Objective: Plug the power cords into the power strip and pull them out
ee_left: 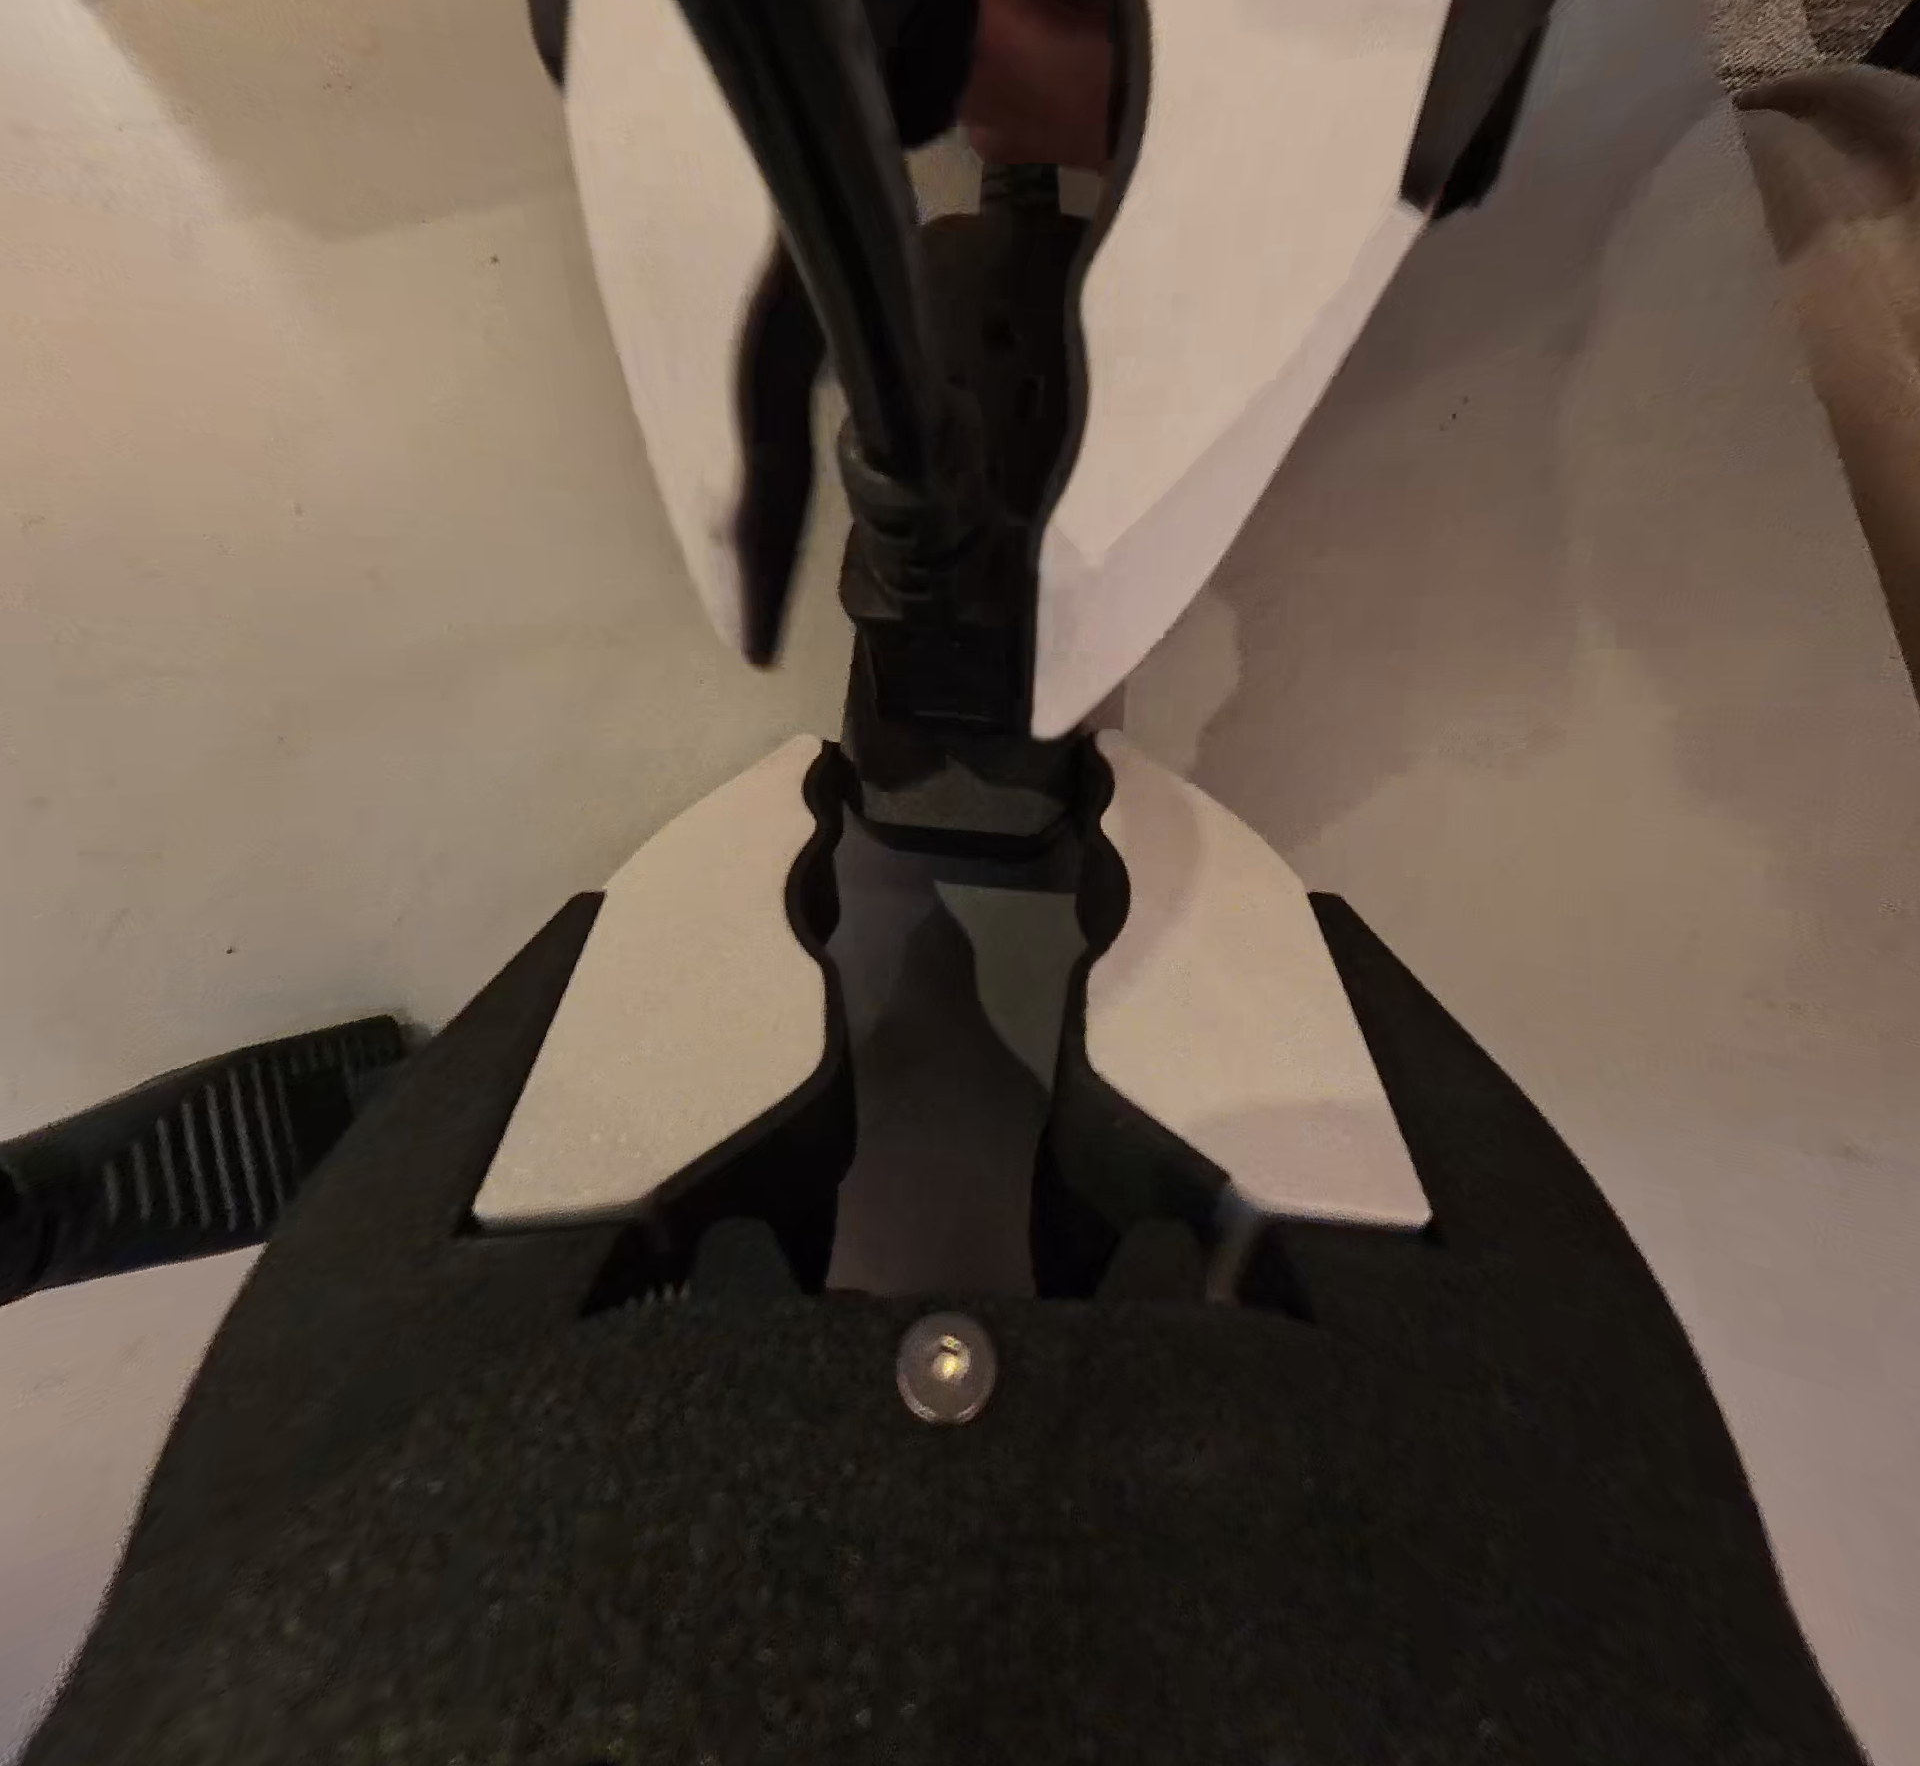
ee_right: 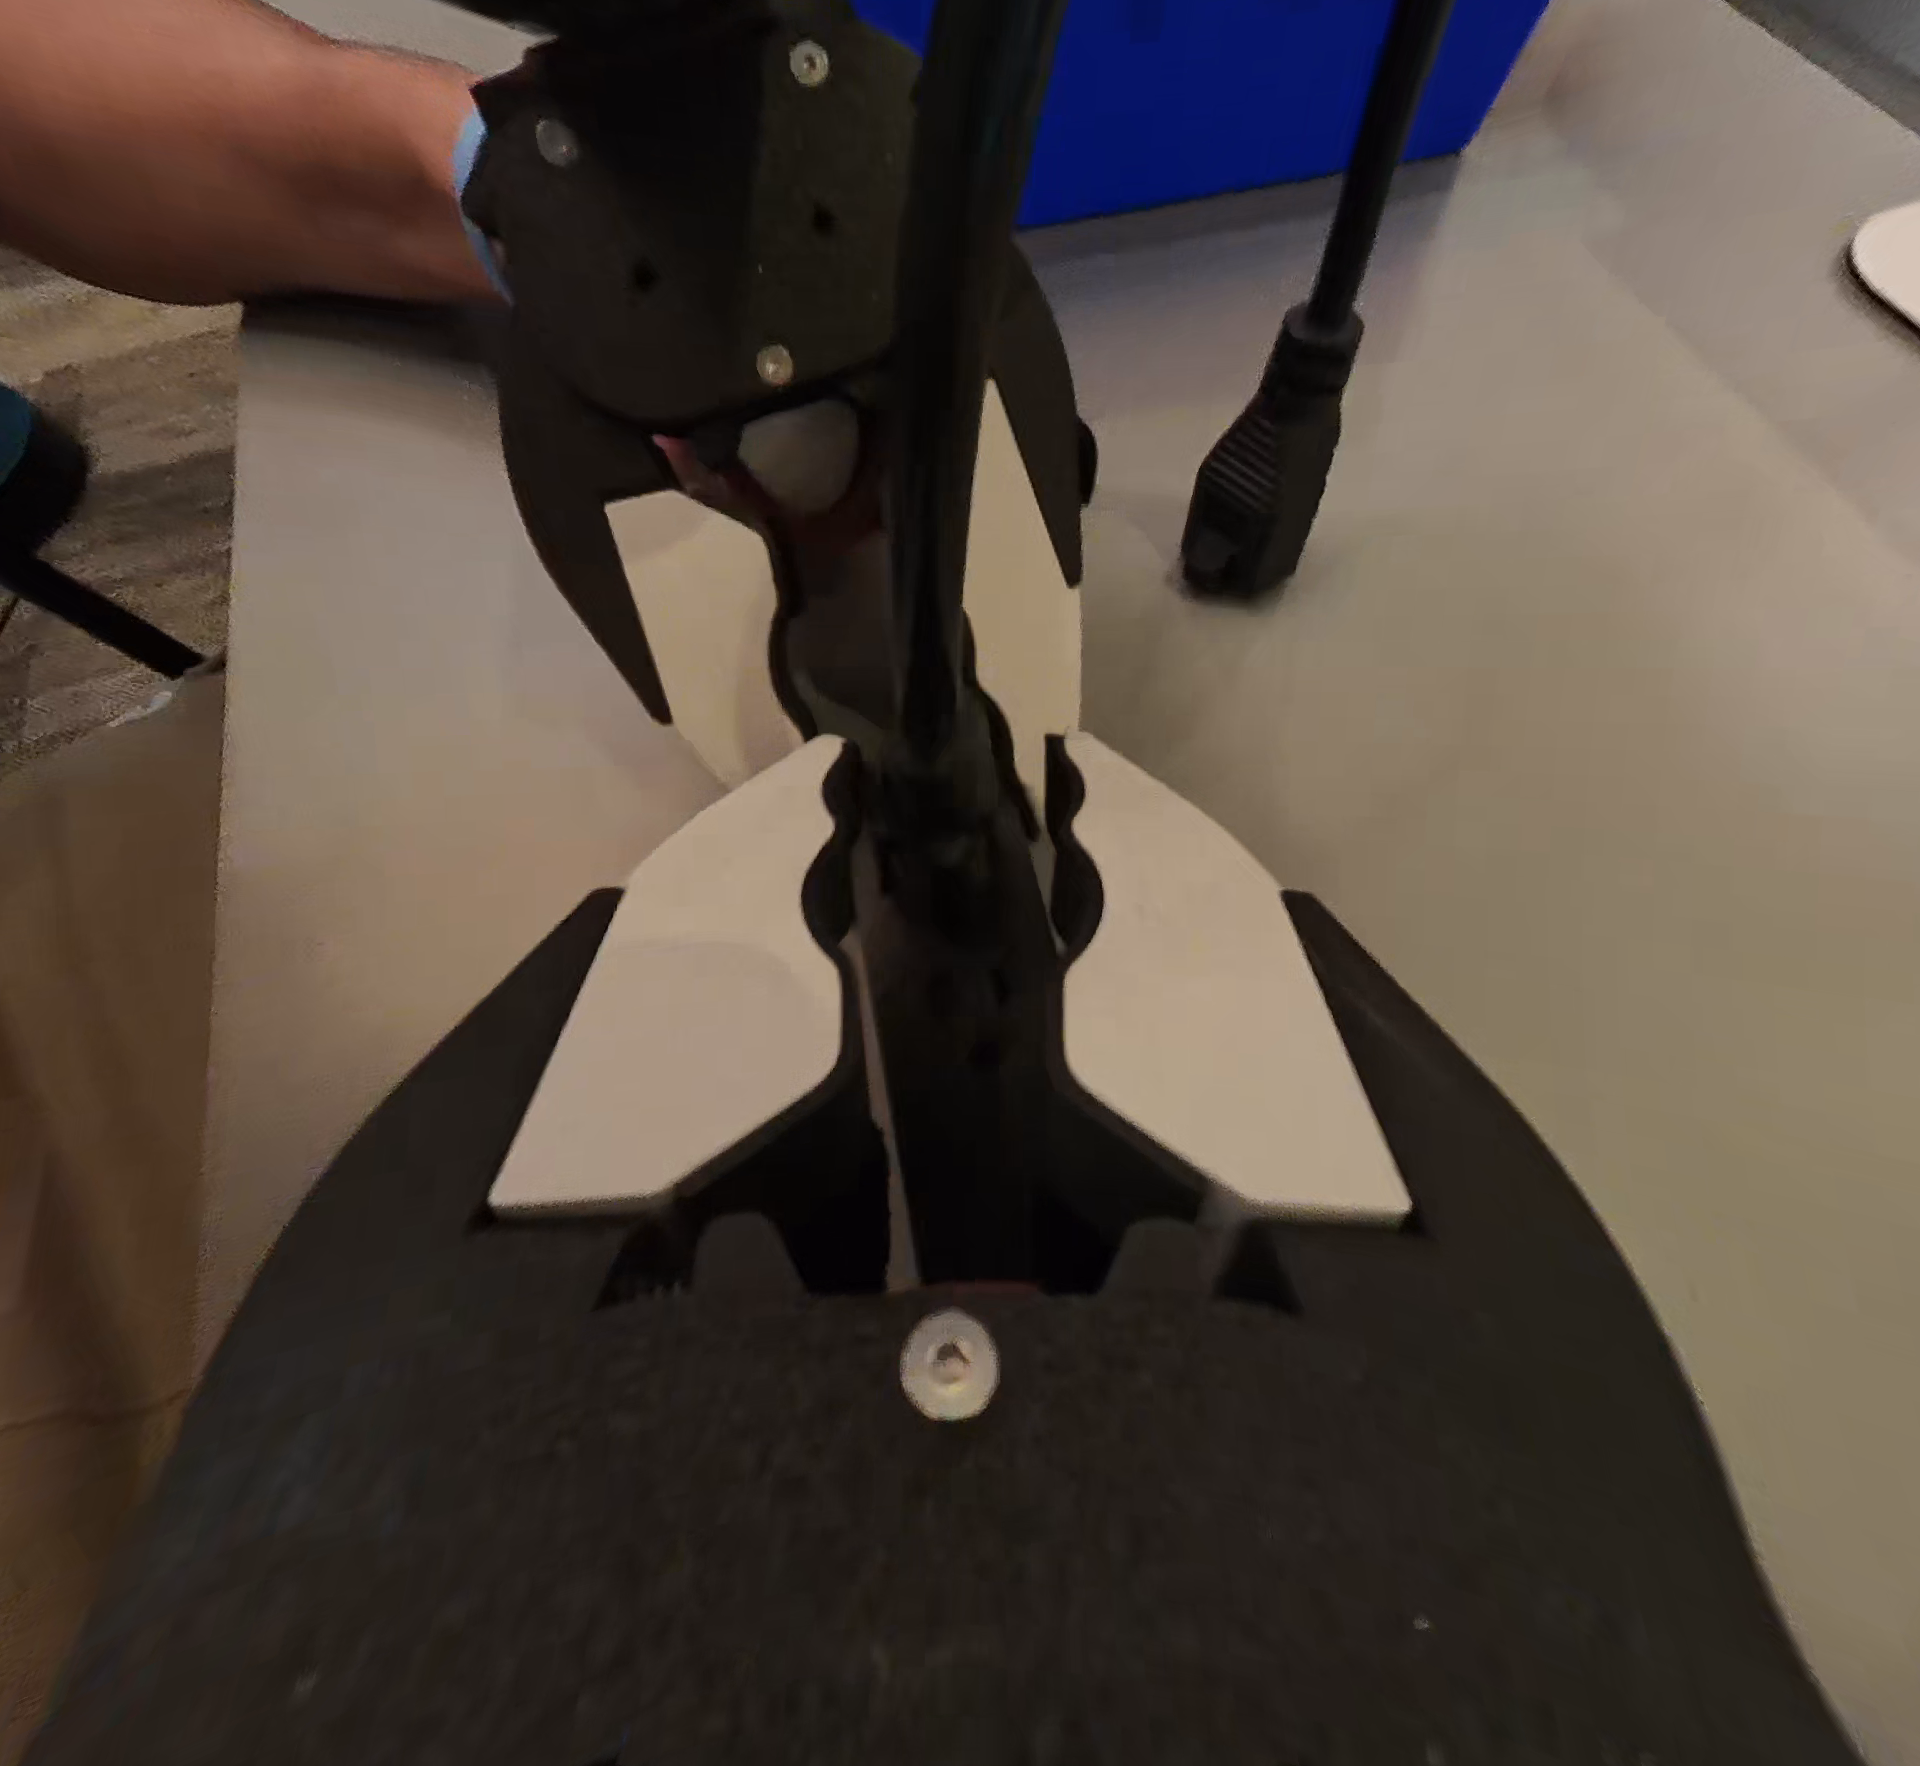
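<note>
My left gripper [ee_left: 961, 760] is shut on the end of the black power strip [ee_left: 997, 366] and holds it on the pale table [ee_left: 312, 573]. My right gripper [ee_right: 951, 766] faces it from the other side, with its fingers around a black plug [ee_right: 935, 843] that sits on the strip [ee_right: 966, 1020]. The plug's cord [ee_right: 956, 262] rises straight up. In the left wrist view the plug [ee_left: 914, 553] and its cord [ee_left: 831, 158] sit between the right gripper's [ee_left: 904, 693] white fingers. The left gripper also shows in the right wrist view [ee_right: 894, 740].
A second black plug [ee_right: 1257, 490] with its cord stands loose on the table to the right, and shows low left in the left wrist view [ee_left: 208, 1124]. A blue box [ee_right: 1247, 2] stands behind. A person's forearm [ee_right: 208, 158] holds the left gripper. The table edge and carpet [ee_right: 104, 469] lie left. Tip to tip, the grippers are about 5 cm apart.
</note>
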The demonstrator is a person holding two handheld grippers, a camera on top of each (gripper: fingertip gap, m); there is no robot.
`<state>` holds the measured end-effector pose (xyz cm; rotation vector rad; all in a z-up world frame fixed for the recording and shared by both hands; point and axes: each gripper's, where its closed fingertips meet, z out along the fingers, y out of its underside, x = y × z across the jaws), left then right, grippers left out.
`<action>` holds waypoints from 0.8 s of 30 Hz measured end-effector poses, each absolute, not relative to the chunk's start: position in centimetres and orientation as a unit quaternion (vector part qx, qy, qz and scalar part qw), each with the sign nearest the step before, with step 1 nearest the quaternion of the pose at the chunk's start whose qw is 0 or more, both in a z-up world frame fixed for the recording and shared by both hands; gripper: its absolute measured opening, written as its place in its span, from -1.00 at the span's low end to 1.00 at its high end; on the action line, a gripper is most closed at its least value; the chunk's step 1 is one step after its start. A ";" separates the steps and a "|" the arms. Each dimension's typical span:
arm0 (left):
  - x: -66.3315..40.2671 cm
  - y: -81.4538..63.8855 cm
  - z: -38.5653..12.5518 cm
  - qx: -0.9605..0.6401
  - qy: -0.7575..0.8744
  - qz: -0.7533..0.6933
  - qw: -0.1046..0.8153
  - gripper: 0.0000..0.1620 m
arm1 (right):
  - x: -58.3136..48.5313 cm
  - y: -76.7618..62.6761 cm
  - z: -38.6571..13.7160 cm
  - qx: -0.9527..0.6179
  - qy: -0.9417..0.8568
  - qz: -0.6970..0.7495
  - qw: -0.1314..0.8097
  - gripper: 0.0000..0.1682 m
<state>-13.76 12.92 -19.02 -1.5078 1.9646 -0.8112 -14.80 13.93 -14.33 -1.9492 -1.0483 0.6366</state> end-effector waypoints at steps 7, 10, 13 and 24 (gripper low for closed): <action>-13.5 12.9 -19.0 -0.559 0.725 -0.296 0.274 -0.48 | -14.9 13.3 -14.6 -0.766 -0.450 0.192 0.416 -0.70; -13.5 12.4 -19.0 -0.547 0.735 -0.287 0.279 -0.48 | -14.8 13.2 -14.7 -0.761 -0.463 0.220 0.398 -0.69; -13.5 12.4 -19.0 -0.546 0.736 -0.286 0.281 -0.48 | -15.1 13.3 -14.6 -0.762 -0.450 0.268 0.381 -0.69; -13.6 12.0 -19.0 -0.539 0.741 -0.290 0.278 -0.47 | -14.9 12.9 -14.6 -0.757 -0.464 0.257 0.382 -0.70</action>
